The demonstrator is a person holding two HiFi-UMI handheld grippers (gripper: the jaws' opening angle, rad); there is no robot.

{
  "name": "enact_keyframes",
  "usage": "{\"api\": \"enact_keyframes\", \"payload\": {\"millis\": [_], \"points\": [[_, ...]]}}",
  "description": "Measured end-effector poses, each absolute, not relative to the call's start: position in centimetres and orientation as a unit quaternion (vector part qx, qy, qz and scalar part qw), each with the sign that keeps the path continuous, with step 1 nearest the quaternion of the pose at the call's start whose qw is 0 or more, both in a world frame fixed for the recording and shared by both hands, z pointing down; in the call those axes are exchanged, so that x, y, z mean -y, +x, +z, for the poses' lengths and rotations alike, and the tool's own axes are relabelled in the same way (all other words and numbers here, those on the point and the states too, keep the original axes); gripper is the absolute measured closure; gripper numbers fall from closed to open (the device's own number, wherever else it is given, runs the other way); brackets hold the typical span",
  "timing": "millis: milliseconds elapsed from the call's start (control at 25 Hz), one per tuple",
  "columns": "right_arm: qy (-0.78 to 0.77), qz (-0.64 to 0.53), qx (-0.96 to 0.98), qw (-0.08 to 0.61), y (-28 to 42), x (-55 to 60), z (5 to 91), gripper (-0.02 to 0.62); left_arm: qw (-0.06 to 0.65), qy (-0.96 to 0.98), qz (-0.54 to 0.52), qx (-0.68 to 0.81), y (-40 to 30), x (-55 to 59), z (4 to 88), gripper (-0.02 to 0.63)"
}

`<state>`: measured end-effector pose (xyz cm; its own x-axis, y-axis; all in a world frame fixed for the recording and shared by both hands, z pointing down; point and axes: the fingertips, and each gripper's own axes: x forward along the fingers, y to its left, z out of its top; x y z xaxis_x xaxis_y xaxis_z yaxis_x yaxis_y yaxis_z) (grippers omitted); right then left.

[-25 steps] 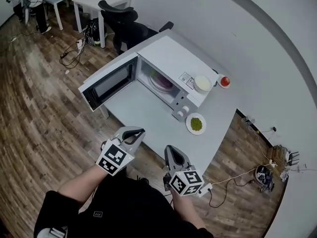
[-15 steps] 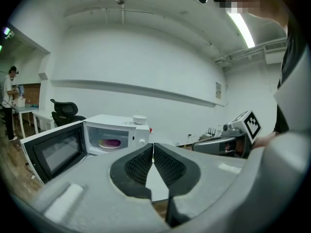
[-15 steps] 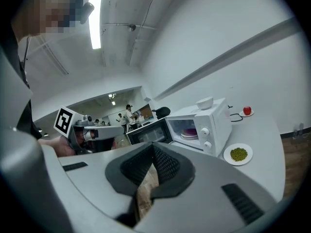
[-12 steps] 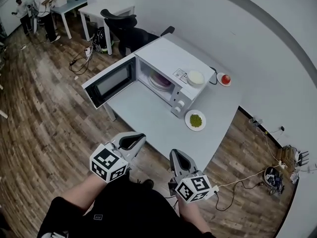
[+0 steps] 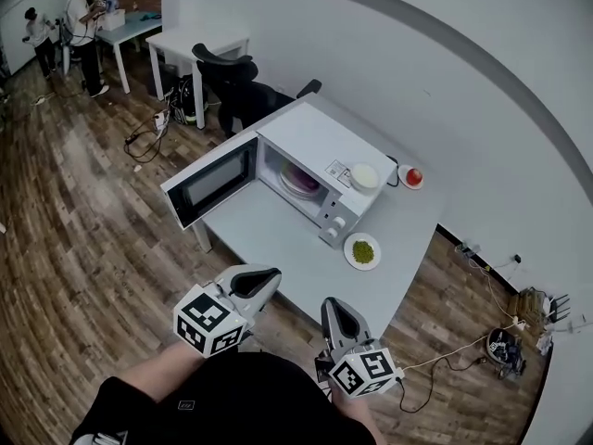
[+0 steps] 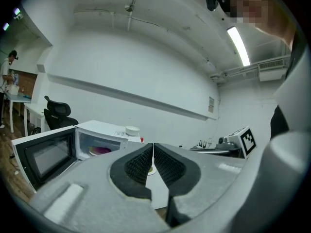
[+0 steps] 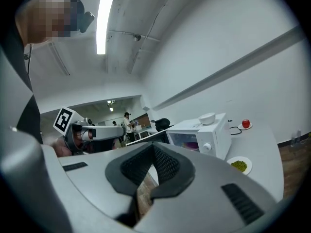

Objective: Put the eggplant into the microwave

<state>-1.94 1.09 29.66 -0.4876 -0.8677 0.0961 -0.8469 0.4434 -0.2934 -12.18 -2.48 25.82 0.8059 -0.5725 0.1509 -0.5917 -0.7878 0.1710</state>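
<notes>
Wood-plank flooring and a plain white wall bound the room, where a pale grey table carries a white microwave with its door swung wide open. A black office chair stands behind the table.

Near the table's front edge, well short of the microwave, both grippers are held about level, pointing toward it. The left gripper has its pads pressed together on nothing. The right gripper also has its tips closed and empty.

Beside the microwave sits a plate of green food, on its top a white bowl, and behind it a dish with a red fruit.

Inside the cavity lies the purple eggplant; its long axis cannot be made out. The label on the microwave's top is too small to read.
</notes>
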Motion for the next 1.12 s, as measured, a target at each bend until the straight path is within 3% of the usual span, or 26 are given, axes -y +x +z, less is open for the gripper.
{"api": "enact_keyframes", "payload": {"millis": [1120], "points": [[-0.502, -0.128, -0.855, -0.008, -3.3, -0.1, 29.7, 0.581, 0.133, 0.941, 0.055, 0.306, -14.4, 3.2, 27.5, 0.586]]}}
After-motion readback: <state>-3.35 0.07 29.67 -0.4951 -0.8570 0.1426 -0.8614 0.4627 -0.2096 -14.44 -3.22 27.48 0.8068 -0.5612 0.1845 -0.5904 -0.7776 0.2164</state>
